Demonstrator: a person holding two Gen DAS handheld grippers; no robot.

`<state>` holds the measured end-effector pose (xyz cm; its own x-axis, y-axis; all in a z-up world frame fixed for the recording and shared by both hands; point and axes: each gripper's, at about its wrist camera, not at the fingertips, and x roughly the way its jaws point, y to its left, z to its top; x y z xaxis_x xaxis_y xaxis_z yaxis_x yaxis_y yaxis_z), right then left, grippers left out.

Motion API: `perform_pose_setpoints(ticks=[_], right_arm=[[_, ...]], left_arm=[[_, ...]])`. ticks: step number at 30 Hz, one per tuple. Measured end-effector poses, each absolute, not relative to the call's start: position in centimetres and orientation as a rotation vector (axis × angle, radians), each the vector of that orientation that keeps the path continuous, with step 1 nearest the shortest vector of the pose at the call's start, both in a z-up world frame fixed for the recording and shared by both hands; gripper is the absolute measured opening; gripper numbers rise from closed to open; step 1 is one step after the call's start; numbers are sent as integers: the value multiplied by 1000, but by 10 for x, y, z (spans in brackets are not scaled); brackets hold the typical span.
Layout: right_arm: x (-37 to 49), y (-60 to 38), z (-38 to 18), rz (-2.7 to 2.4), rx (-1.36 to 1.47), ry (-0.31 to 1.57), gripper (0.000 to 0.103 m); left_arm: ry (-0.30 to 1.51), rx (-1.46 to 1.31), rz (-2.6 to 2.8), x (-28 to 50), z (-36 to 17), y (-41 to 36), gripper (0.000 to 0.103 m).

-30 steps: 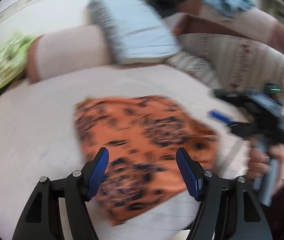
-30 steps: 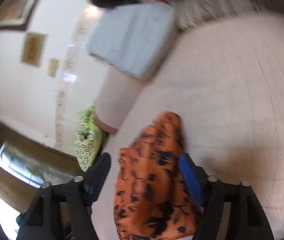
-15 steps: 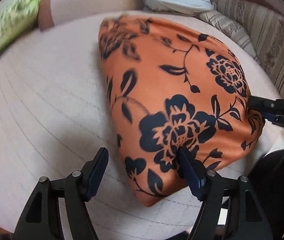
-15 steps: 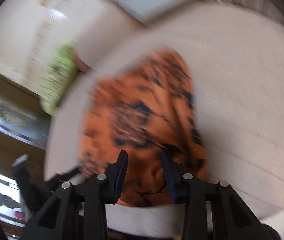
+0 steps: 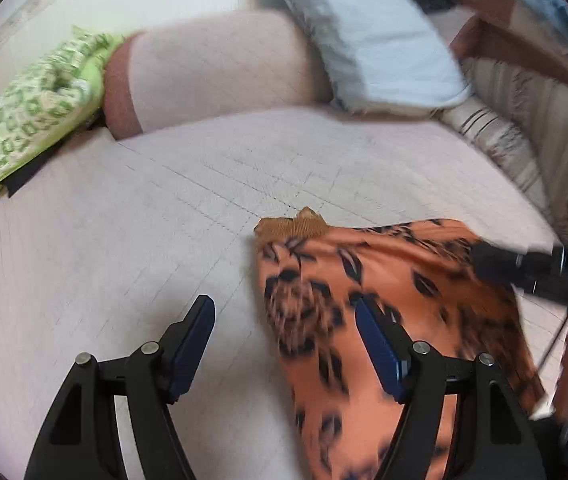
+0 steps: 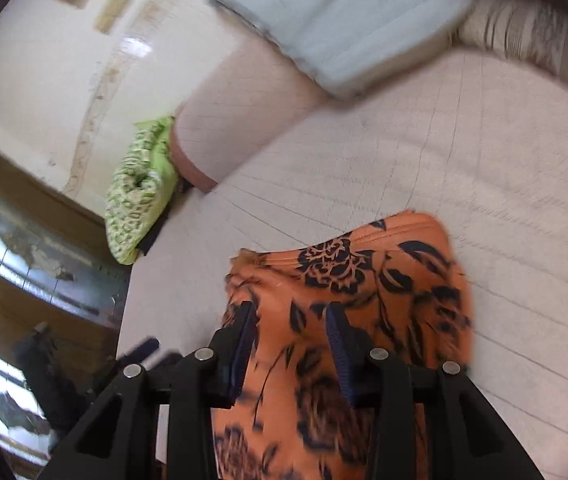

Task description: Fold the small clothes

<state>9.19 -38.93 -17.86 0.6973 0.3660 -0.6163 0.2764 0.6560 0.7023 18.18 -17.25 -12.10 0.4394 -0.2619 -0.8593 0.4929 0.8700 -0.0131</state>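
Orange floral garment (image 5: 384, 280) lying on pale bed cover (image 5: 124, 240), bunched, not yet squared: folding looking barely begun.
Left gripper (image 5: 284, 344) standing wide, empty; garment lying under its right finger.
Right gripper (image 6: 292, 344) hovering narrow over garment; grip unclear.

One orange garment with a black flower print (image 5: 364, 280) lies on the one pale quilted bed cover (image 5: 144, 220). Beyond the garment, at the far edge of that cover, lean four cushions: one green-patterned (image 5: 32, 116), one long pinkish bolster (image 5: 216, 68), one pale blue-grey (image 5: 380, 36) and one striped beige (image 5: 524, 136). Two grippers show: the left gripper (image 5: 284, 344) and the right gripper (image 6: 290, 344).
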Motion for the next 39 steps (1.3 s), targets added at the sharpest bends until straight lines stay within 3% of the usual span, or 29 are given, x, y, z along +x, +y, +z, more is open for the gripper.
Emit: perform_pose_setpoints(ticks=[5, 8, 10, 12, 16, 19, 25, 32, 34, 37, 39], right_arm=[[117, -406, -248, 25, 1091, 834, 40], [119, -424, -263, 31, 1266, 798, 41], [122, -431, -268, 25, 1276, 811, 41], [128, -433, -273, 27, 1274, 826, 41], [128, -436, -267, 24, 1270, 779, 41], [111, -445, -248, 23, 1253, 668, 54], [58, -440, -208, 84, 1195, 571, 55], [-20, -406, -194, 135, 1094, 605, 55], [-30, -394, -202, 114, 1062, 675, 55], [-23, -380, -240, 49, 1041, 908, 55], [-24, -380, -235, 37, 1020, 886, 56]], left_arm=[[1159, 297, -405, 227, -175, -213, 74], [1197, 284, -365, 248, -200, -225, 78], [1199, 263, -326, 254, -206, -228, 89], [1200, 269, -311, 258, -208, -231, 89], [1179, 249, -311, 252, -194, -229, 89], [1117, 220, -339, 219, -166, -213, 89], [1025, 250, -428, 137, -134, -181, 89], [1084, 331, -413, 78, -168, -163, 93], [1098, 309, -398, 77, -183, -161, 103], [1161, 232, -385, 84, -189, -157, 103], [1166, 240, -375, 86, -178, -157, 103]])
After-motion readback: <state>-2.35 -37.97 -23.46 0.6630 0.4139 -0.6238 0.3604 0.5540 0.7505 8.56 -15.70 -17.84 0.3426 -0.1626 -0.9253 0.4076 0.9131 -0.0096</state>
